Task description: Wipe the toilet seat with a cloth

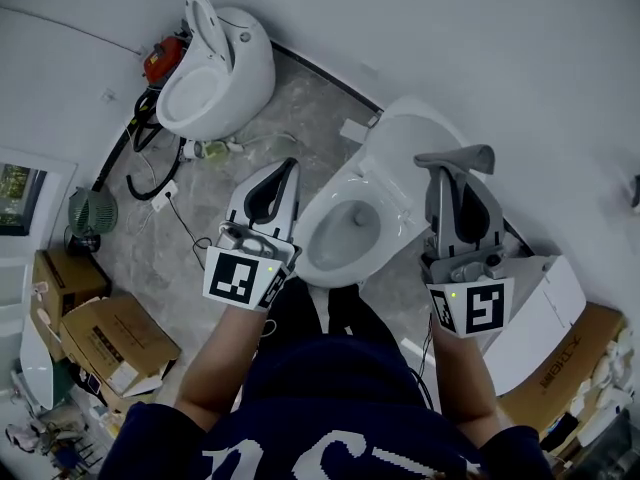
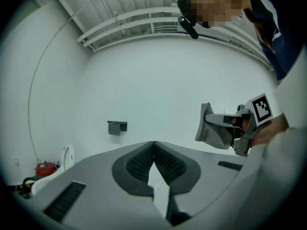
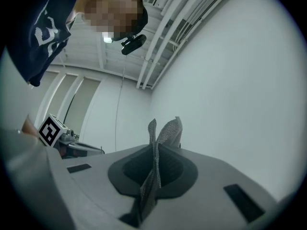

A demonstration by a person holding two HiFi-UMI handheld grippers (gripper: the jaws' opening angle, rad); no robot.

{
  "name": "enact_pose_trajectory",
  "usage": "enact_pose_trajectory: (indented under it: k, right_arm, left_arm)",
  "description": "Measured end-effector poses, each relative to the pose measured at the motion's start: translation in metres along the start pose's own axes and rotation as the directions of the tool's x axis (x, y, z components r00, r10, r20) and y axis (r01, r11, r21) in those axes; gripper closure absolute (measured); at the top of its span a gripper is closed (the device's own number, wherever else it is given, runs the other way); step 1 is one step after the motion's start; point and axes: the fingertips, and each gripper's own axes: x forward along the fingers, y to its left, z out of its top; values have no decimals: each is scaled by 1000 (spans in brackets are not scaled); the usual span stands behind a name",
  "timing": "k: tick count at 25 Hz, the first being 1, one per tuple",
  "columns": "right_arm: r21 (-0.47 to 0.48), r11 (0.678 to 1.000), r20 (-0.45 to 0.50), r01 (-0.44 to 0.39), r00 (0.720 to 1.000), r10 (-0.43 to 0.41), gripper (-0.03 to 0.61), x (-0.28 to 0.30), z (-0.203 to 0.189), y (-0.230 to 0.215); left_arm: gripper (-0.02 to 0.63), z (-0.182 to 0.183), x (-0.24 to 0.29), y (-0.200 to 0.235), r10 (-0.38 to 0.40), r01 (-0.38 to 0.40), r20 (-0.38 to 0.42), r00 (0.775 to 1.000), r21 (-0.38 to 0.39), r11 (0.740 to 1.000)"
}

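Cloth [image 3: 169, 131]: grey, soft and light by the look, pinched along a fold in your right tongs [image 3: 153, 150], aloft beside the toilet seat [image 1: 312, 220]; left tongs [image 2: 153, 146] pressed together, empty; grip it near an edge so the loose part drapes flat on the seat.

We're in a mock-up washroom set inside a storage or workshop space. An open white toilet [image 1: 350, 218] sits between the jaws of the left gripper [image 1: 290, 168] and the right gripper [image 1: 455, 168], on marble-look flooring [image 1: 310, 108]. Beyond the left jaws stands a second toilet [image 1: 215, 73], lid up, with black hoses [image 1: 140, 156] and a red device [image 1: 162, 58] beside it. Back and left of those jaws are cardboard boxes [image 1: 110, 338] and a small fan [image 1: 92, 211]. Ahead of them there's a wall-mounted holder [image 2: 117, 127] on bare white wall, and overhead, exposed beams and pipes [image 2: 129, 23].
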Motion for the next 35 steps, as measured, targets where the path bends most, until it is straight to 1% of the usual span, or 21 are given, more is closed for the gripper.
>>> enact_pose_trajectory:
  k: [4, 11, 16, 20, 23, 26, 29, 32, 35]
  right_arm:
    - [20, 1000, -46, 9, 999, -8, 554, 12, -29, -8]
    - [18, 998, -123, 64, 991, -62, 552, 37, -83, -11]
    - [43, 991, -194, 125, 974, -115, 552, 51, -129, -10]
    - [61, 983, -244, 171, 958, -152, 552, 63, -173, -6]
    - [88, 969, -306, 229, 932, -193, 552, 60, -220, -4]
    - [105, 948, -374, 301, 895, -243, 552, 47, -272, -7]
    - [115, 930, -448, 350, 854, -266, 552, 34, -334, -9]
    - [125, 913, -521, 387, 809, -272, 552, 11, -400, -6]
    - [133, 892, -567, 431, 772, -288, 552, -9, -453, -5]
  left_arm:
    - [595, -18, 20, 8, -8, 8, -21, 1000, -18, 1000]
    - [595, -60, 60, 32, -72, 71, -45, 996, -30, 997]
    - [595, -94, 89, 47, -136, 132, -77, 988, -50, 990]
    - [595, -125, 109, 62, -193, 187, -105, 976, -70, 980]
    - [595, -158, 118, 70, -225, 214, -139, 964, -90, 973]
    - [595, -190, 124, 77, -247, 232, -176, 953, -104, 967]
    - [595, -220, 138, 84, -249, 233, -162, 955, -114, 966]
    - [595, -262, 150, 88, -222, 196, -183, 958, -149, 969]
    - [595, -299, 158, 88, -237, 211, -195, 952, -142, 967]
